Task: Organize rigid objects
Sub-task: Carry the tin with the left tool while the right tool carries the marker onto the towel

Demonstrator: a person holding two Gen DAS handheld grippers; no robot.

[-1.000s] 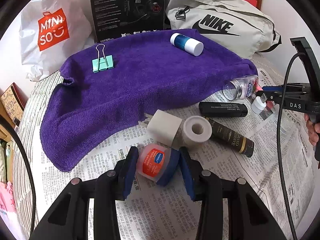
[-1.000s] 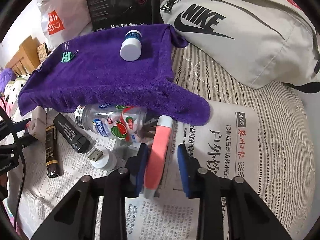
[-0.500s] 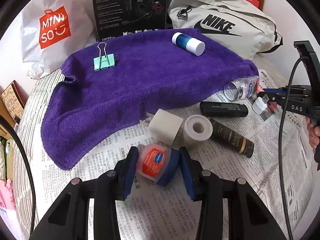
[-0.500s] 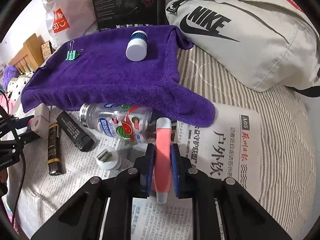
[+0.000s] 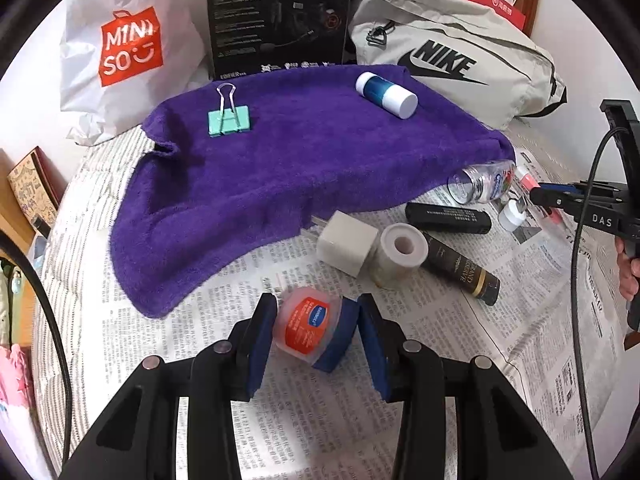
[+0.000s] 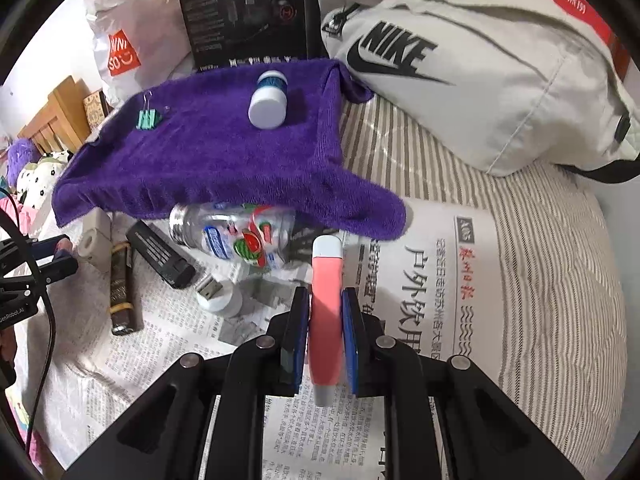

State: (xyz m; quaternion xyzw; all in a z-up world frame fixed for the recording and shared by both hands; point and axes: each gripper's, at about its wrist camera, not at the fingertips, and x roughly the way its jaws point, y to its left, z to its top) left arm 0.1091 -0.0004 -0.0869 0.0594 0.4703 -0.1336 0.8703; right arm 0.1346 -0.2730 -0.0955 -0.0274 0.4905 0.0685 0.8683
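Note:
My left gripper [image 5: 316, 336] stands around a small jar with an orange label and blue lid [image 5: 310, 330] lying on newspaper; the pads sit beside it, the left one touching, a small gap on the right. My right gripper [image 6: 326, 334] is shut on a pink tube with a white cap [image 6: 326, 292] and holds it above the newspaper. A purple towel [image 5: 300, 160] carries a green binder clip [image 5: 229, 120] and a blue-and-white bottle [image 5: 386, 94]. The towel [image 6: 224, 156], clip [image 6: 149, 119] and bottle [image 6: 269, 100] also show in the right wrist view.
On the newspaper [image 5: 520, 280] lie a white cube [image 5: 346, 242], a tape roll [image 5: 400, 254], a dark tube [image 5: 460, 270], a black stick [image 5: 448, 218], a clear plastic bottle [image 6: 236, 236] and a white USB plug [image 6: 218, 296]. A Nike bag [image 6: 460, 80], black box [image 5: 278, 16] and Miniso bag [image 5: 128, 44] stand behind.
My right gripper closed on the pink tube and lifted it off the newspaper. My left gripper stayed around the jar, with the view shifting only slightly.

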